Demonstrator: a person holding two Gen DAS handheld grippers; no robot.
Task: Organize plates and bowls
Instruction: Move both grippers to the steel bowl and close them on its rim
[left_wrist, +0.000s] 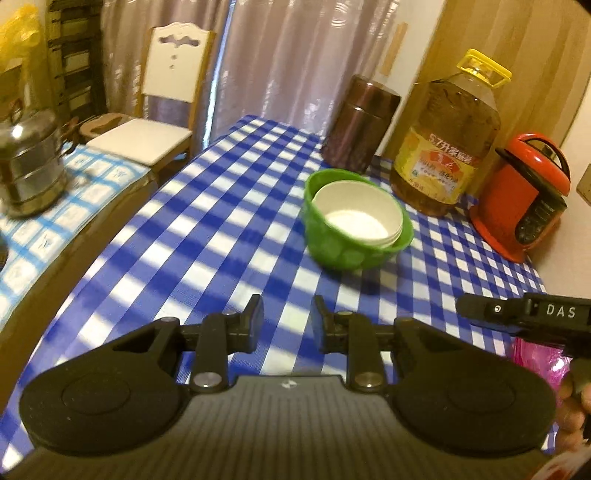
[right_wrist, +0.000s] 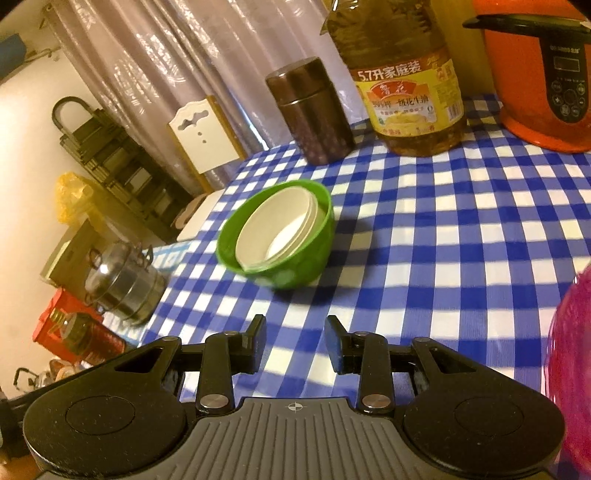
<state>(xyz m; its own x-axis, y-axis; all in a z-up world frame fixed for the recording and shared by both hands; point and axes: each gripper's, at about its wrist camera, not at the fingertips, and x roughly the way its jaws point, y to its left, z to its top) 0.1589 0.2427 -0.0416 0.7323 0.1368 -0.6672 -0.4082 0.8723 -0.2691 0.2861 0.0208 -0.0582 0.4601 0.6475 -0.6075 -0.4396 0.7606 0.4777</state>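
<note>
Left wrist view: a checked table (left_wrist: 207, 221) carries a green bowl (left_wrist: 332, 251) near its far edge, white bowls (left_wrist: 354, 218) nested inside, apparently stacked to save room. Behind stand an oil jug (left_wrist: 447, 147) and a red cooker (left_wrist: 524, 199). Both the left gripper (left_wrist: 287, 321) and right gripper (right_wrist: 295, 343) hover tilted downward, jaws partly spread and empty.

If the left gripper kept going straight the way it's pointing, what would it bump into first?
Probably the checkered tablecloth, since the left gripper points downward; just beyond sits the green bowl holding white bowls. Depth is hard to judge.
</note>
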